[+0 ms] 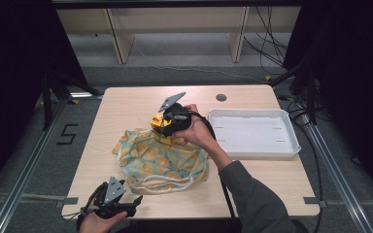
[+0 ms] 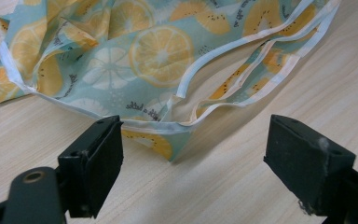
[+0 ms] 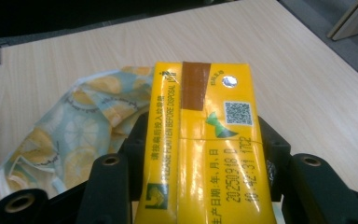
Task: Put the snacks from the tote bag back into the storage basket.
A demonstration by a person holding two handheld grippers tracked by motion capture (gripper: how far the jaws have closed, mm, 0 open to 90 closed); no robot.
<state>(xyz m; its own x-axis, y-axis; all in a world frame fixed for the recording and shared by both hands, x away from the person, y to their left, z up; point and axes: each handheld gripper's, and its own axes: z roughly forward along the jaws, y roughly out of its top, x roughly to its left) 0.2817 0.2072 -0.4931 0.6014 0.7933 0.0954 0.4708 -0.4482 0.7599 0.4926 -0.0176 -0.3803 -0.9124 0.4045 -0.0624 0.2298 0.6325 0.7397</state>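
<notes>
Table (image 1: 126,102): right tongs (image 3: 200,154) grip yellow carton (image 3: 205,140) above fruit-print bag (image 1: 160,162).

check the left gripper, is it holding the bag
No, the left gripper is open, its jaws short of the bag on the table.

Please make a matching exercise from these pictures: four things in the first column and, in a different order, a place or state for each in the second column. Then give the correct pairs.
Things:
1. yellow carton
2. fruit-print bag
3. white tray
4. left gripper

Places or states:
A. empty, at the right side of the table
B. jaws open, at the bag's near corner
C. clamped in the right gripper
D. lying crumpled in the middle of the table

Pairs: 1-C, 2-D, 3-A, 4-B
</notes>
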